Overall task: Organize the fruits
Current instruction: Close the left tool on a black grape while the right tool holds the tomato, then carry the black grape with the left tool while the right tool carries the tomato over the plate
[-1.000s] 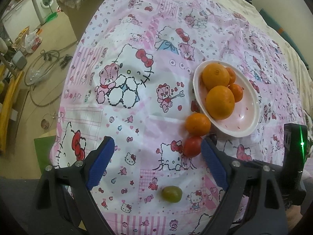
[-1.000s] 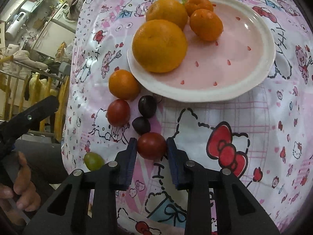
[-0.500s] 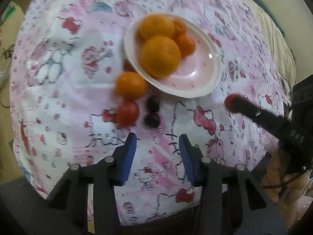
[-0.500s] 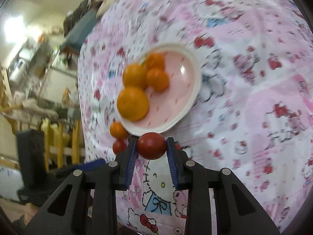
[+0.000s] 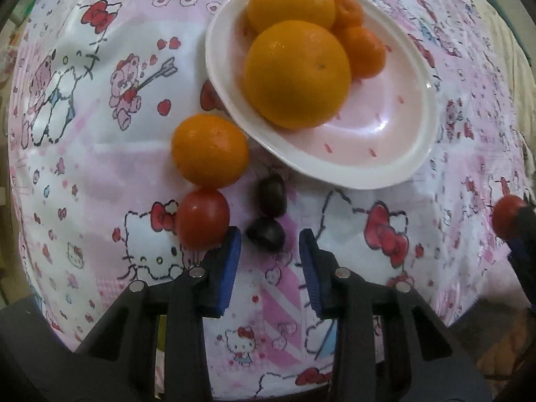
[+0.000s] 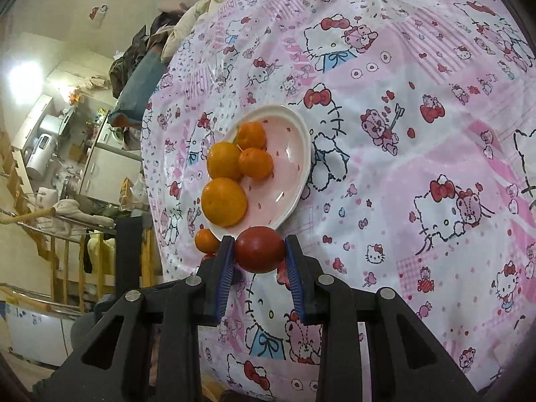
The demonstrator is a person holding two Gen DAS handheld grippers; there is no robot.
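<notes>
Since a second earlier the left gripper (image 5: 269, 248) had dropped, its jaws closing around, not yet touching, a dark oval grape (image 5: 266, 234) on the pink cartoon-print cloth (image 5: 100, 140), while the right gripper (image 6: 258, 261) had lifted its pinched round red tomato (image 6: 259, 249) clear.

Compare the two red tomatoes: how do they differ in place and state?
The tomato in the right gripper is clamped between the pads, lifted off the cloth; the tomato on the cloth lies free, below a mandarin and just outside the left gripper, whose jaws are closing. Both are round, red and similar in size.
</notes>
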